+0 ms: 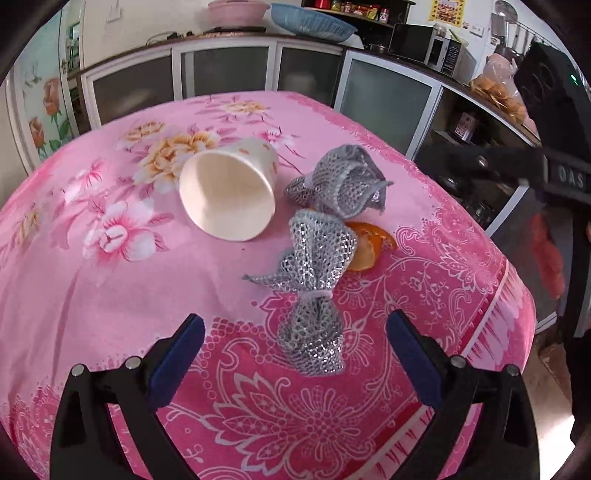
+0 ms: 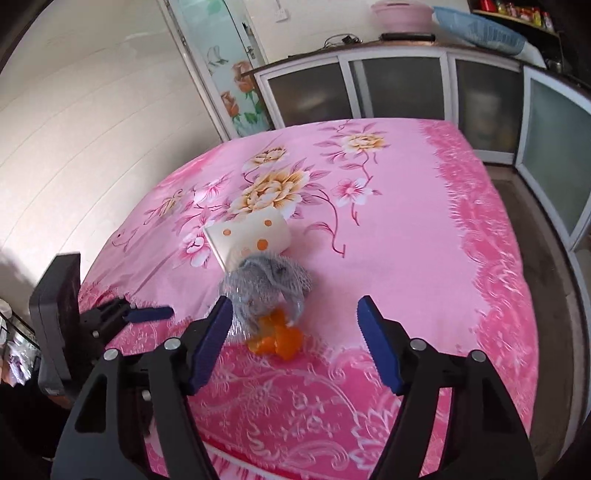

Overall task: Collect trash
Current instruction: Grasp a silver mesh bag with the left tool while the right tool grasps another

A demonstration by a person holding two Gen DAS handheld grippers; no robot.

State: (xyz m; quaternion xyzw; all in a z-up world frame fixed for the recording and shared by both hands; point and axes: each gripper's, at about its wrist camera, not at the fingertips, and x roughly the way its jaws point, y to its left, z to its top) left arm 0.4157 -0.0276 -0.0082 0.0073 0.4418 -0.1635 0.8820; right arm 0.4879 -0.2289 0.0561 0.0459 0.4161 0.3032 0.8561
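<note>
A white paper cup [image 1: 229,192] with orange dots lies on its side on the pink floral tablecloth [image 1: 92,295]. Right of it sit two crumpled pieces of silver mesh [image 1: 347,181] [image 1: 314,266], and orange peel [image 1: 365,247] pokes out from under the nearer piece. My left gripper [image 1: 293,319] is open, with the nearer mesh's lower end lying between its blue pads, untouched. In the right wrist view my right gripper [image 2: 294,301] is open just above the cloth, with the orange peel [image 2: 275,339] and the mesh [image 2: 266,288] ahead between its fingers and the cup [image 2: 255,236] beyond them.
The table's edge [image 1: 495,306] drops to the floor close to the right of the trash. Cabinets with frosted doors [image 2: 402,92] line the far wall, with a microwave [image 1: 424,46] and a blue basket [image 1: 314,22] on top. A pale wall [image 2: 92,129] stands left of the table.
</note>
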